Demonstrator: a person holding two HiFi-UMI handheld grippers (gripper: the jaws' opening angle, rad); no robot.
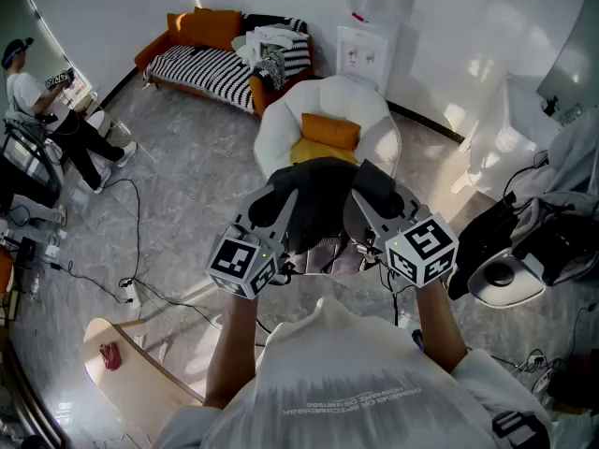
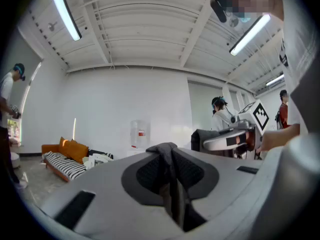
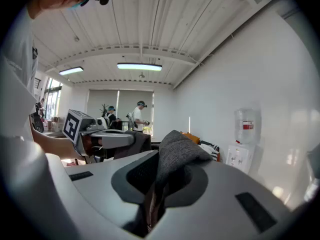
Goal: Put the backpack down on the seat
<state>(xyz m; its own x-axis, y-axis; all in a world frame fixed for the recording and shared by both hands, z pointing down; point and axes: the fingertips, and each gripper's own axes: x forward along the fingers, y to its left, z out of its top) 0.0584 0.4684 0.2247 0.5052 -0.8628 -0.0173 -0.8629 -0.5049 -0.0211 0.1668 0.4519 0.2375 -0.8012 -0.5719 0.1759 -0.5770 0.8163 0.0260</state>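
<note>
Backpack (image 1: 323, 190) | pinched by left tongs (image 1: 288, 204), right tongs (image 1: 360, 204) | bottom hidden; hides seat (image 1: 281, 124) front

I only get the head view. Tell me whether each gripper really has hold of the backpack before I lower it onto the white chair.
Observer: In the left gripper view, the left gripper is shut on a thin dark fold of the backpack.
Operator: Now the right one.
Observer: The right gripper is shut on a thicker grey bunch of it, which bulges up above the pads.
Operator: Report anyone my view misses.
Observer: The right gripper view shows a person in a white top standing at the far windows.
</note>
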